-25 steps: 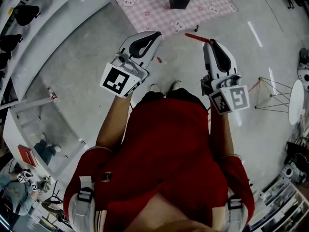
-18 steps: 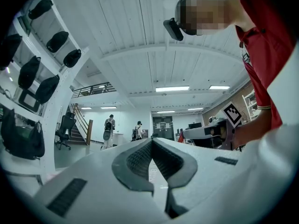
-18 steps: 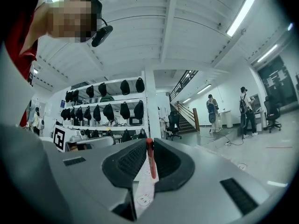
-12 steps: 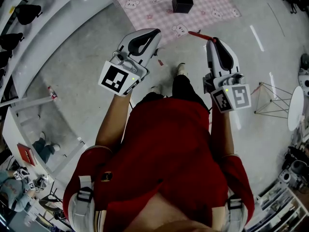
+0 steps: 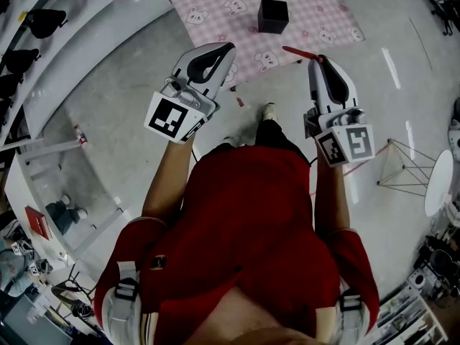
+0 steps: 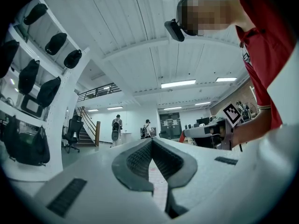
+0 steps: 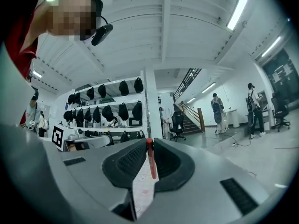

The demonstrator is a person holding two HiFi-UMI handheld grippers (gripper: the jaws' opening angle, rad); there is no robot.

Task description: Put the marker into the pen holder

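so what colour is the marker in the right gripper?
Red. The marker shows best in the right gripper view, clamped between the jaws.

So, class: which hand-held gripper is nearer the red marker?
Right. The right hand-held gripper is shut on the red marker. The left hand-held gripper, shut on nothing, sits apart to the marker's left.

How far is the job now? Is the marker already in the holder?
Done: the thin red marker is clamped in the right gripper. In hand: it is held in the air, short of the black cube-shaped pen holder on the pink checked mat. Left: bring it over the holder and release it inside. The left gripper is shut, empty.
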